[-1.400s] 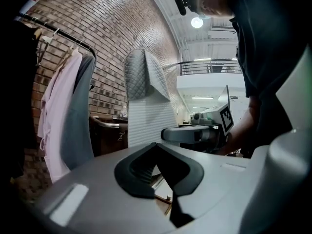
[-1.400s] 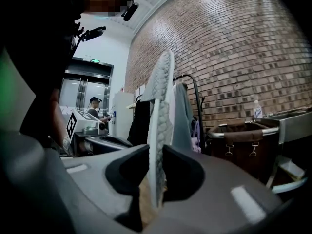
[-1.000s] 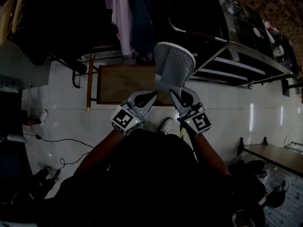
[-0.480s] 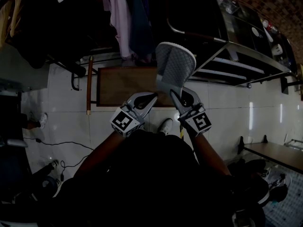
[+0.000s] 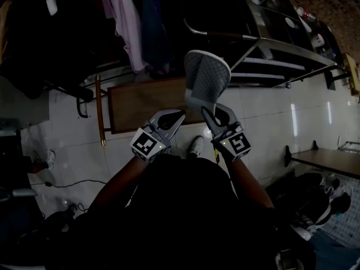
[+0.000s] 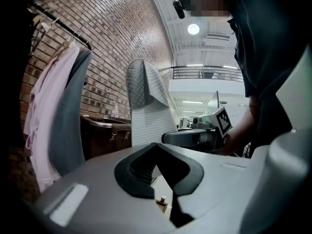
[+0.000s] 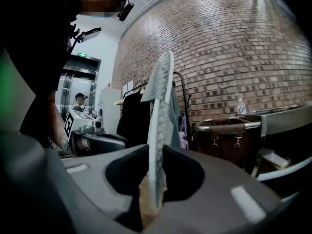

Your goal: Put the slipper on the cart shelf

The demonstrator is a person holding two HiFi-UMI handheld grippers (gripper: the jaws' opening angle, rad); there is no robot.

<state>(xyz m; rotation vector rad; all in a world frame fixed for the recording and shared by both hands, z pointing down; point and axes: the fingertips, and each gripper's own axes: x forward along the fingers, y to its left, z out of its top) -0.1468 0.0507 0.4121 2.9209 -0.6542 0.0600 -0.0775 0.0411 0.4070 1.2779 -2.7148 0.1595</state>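
The right gripper point(image 5: 210, 113) is clamped on the heel end of a grey quilted fabric slipper point(image 5: 207, 76), which stands toe-up in the air over a brown wooden board point(image 5: 143, 101), near the steel cart's shelves point(image 5: 284, 67) but not on them. The left gripper point(image 5: 178, 116) sits just beside it, its jaws together and empty.
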